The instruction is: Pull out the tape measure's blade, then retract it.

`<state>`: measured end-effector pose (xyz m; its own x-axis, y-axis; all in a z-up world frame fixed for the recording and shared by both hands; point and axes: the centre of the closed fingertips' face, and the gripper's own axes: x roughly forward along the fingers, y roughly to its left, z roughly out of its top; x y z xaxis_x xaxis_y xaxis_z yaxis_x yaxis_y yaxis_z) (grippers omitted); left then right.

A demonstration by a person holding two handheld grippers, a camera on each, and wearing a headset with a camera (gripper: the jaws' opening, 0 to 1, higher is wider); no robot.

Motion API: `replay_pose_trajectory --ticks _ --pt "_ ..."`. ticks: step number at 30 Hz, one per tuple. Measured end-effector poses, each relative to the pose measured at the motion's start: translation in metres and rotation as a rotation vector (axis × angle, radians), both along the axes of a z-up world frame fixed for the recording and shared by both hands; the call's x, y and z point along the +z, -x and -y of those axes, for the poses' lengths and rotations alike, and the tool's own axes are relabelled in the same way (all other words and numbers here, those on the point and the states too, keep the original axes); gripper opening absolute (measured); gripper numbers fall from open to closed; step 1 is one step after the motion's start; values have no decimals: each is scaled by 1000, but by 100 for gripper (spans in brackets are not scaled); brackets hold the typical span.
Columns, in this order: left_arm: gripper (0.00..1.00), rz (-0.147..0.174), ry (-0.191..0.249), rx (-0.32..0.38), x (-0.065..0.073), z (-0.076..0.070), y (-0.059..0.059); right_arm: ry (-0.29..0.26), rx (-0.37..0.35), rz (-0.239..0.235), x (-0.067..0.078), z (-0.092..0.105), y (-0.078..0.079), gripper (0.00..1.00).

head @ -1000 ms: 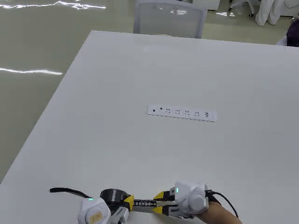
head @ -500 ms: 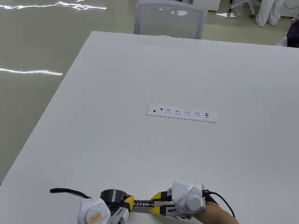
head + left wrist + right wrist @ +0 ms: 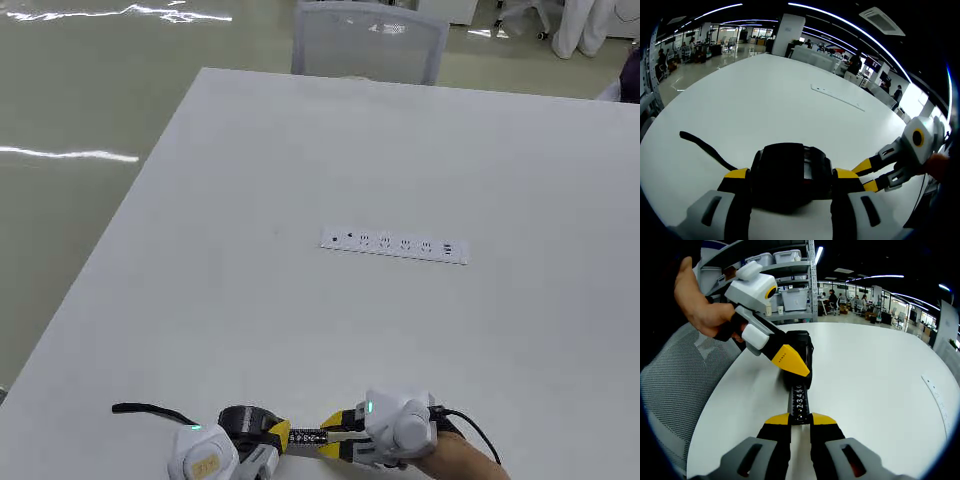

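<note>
Head view, bottom centre: the round black tape measure case [image 3: 243, 420] rests on the white table [image 3: 300, 150], with a short length of numbered blade [image 3: 307, 437] drawn out.

Left gripper view: the left gripper [image 3: 790, 174] clamps the case at lower centre.

Right gripper view: the right gripper [image 3: 800, 419] pinches the blade's end at lower centre.

The blade seems barely extended, and full retraction is left.

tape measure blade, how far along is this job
Pull-out looks done: short blade shows between the case, clamped by the left gripper, and the right gripper pinching it. It is shorter than a second ago, so retraction seems underway; the rest still has to go in.
</note>
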<state>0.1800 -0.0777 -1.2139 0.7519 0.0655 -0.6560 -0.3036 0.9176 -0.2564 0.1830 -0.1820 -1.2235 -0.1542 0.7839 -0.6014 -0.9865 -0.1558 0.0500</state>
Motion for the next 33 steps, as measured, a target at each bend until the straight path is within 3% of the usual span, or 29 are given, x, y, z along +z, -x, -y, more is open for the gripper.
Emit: replay_pose_trajectory --ticks 33 --pt "61 -1 3 -3 0 0 0 -7 2 -5 -3 -19 4 12"
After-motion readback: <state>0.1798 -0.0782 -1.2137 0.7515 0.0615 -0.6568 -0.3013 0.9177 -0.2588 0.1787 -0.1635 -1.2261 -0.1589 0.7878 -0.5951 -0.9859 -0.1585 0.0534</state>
